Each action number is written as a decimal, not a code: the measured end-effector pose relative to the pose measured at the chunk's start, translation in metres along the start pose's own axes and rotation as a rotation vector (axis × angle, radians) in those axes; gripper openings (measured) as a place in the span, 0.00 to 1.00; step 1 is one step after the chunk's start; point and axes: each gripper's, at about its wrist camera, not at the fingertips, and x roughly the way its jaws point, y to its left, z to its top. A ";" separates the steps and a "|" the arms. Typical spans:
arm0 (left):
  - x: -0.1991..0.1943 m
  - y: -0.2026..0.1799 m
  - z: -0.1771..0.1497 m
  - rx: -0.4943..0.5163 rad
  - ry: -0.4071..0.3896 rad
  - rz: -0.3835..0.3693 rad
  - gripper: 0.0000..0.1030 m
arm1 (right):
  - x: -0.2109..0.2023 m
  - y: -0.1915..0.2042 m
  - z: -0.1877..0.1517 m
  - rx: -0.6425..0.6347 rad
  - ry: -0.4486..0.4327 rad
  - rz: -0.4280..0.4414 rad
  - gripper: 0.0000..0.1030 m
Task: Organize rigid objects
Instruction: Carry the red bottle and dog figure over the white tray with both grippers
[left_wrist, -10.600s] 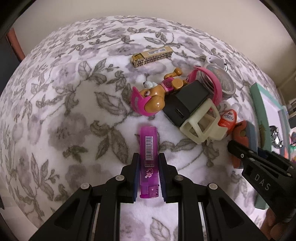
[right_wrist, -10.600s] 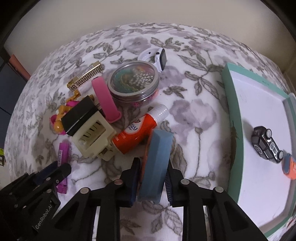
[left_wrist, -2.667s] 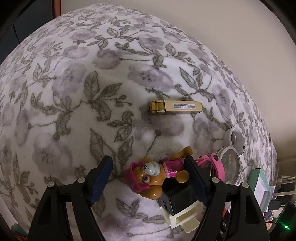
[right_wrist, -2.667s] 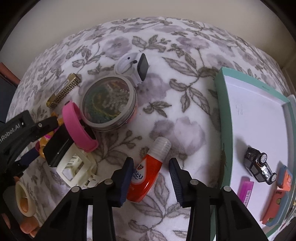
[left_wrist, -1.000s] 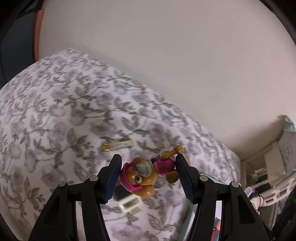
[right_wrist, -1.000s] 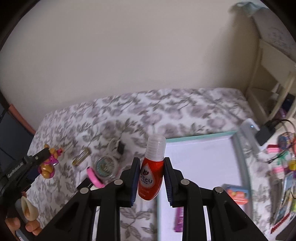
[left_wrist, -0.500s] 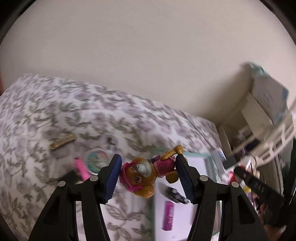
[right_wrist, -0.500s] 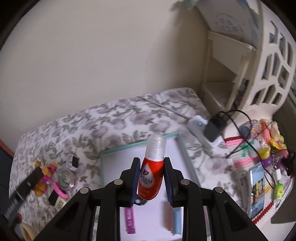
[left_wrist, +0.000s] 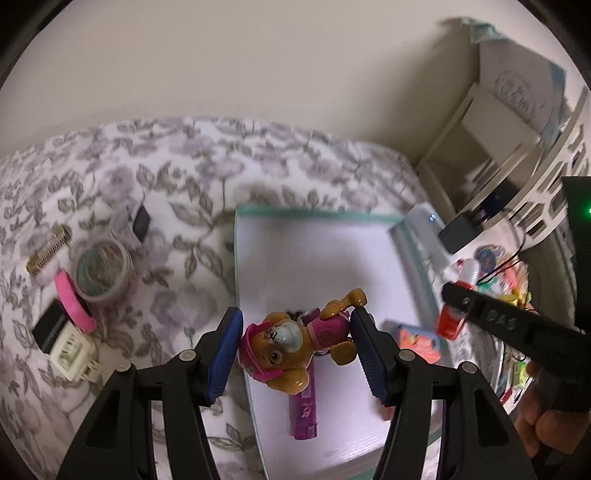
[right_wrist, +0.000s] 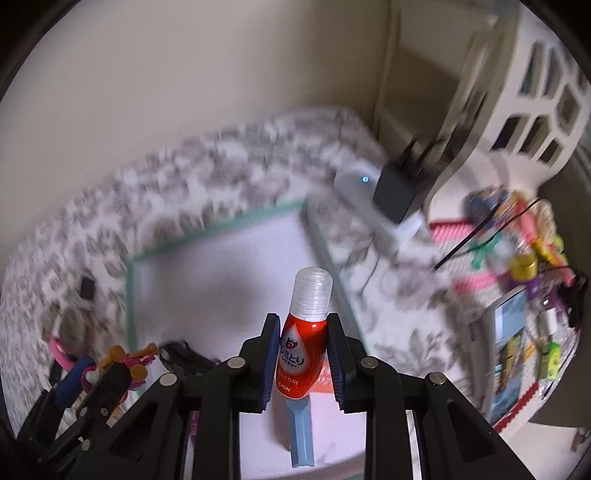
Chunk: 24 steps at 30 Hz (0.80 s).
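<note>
My left gripper (left_wrist: 295, 352) is shut on a brown and pink toy dog (left_wrist: 291, 347) and holds it above the left side of the green-rimmed white tray (left_wrist: 236, 266). A purple lighter (left_wrist: 303, 413) and an orange and blue item (left_wrist: 419, 339) lie in the tray. My right gripper (right_wrist: 302, 363) is shut on a red bottle with a clear cap (right_wrist: 304, 339), held above the tray (right_wrist: 129, 295) over a blue item (right_wrist: 300, 432). The right gripper also shows in the left wrist view (left_wrist: 452, 314), and the left gripper with the dog shows in the right wrist view (right_wrist: 107, 369).
On the floral blanket left of the tray lie a round clear jar (left_wrist: 101, 271), a pink band (left_wrist: 72, 301), a cream and black block (left_wrist: 64, 343), a gold bar (left_wrist: 48, 249) and a white earbud case (left_wrist: 133, 227). A white shelf (left_wrist: 524, 155) and clutter stand at the right.
Both grippers have swung to the right with their loads and now hang over the tray. The view of the right wrist is blurred by motion.
</note>
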 end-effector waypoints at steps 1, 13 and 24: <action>0.003 0.001 -0.001 -0.004 0.012 0.003 0.60 | 0.008 0.002 -0.002 -0.005 0.021 0.000 0.26; 0.021 0.005 -0.013 0.001 0.095 0.030 0.60 | 0.055 0.018 -0.020 -0.057 0.131 0.005 0.26; 0.040 -0.001 -0.021 0.044 0.148 0.058 0.58 | 0.063 0.021 -0.022 -0.069 0.140 -0.006 0.26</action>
